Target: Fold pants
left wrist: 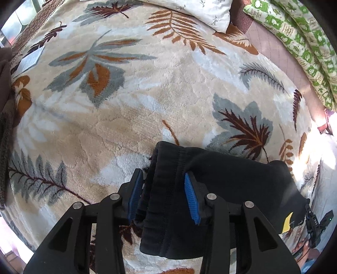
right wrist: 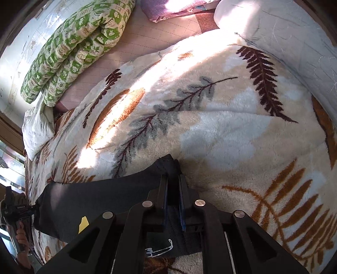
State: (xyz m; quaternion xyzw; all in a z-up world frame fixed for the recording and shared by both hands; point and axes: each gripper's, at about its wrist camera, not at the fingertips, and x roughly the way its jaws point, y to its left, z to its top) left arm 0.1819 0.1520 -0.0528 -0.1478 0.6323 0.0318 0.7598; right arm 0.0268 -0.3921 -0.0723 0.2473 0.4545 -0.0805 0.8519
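Black pants (left wrist: 236,185) lie stretched across a leaf-patterned plush blanket (left wrist: 130,118). My left gripper (left wrist: 163,189) points steeply down with the ribbed waistband bunched between its blue pads (left wrist: 190,200), which press on the fabric. In the right wrist view the pants (right wrist: 101,200) run off to the left, with a yellow tag (right wrist: 83,224) and a white logo (right wrist: 160,249). My right gripper (right wrist: 173,185) is shut on a corner of the black cloth, its jaws nearly together. A person's hand (right wrist: 21,236) shows at the left edge.
The blanket (right wrist: 221,130) covers a bed. A green-and-white patterned quilt (left wrist: 301,48) (right wrist: 71,48) lies rolled along the far side, and a white pillow (left wrist: 202,12) sits at the head. Dark brown cloth (left wrist: 5,88) hangs at the left edge, with a white paper (left wrist: 31,59) nearby.
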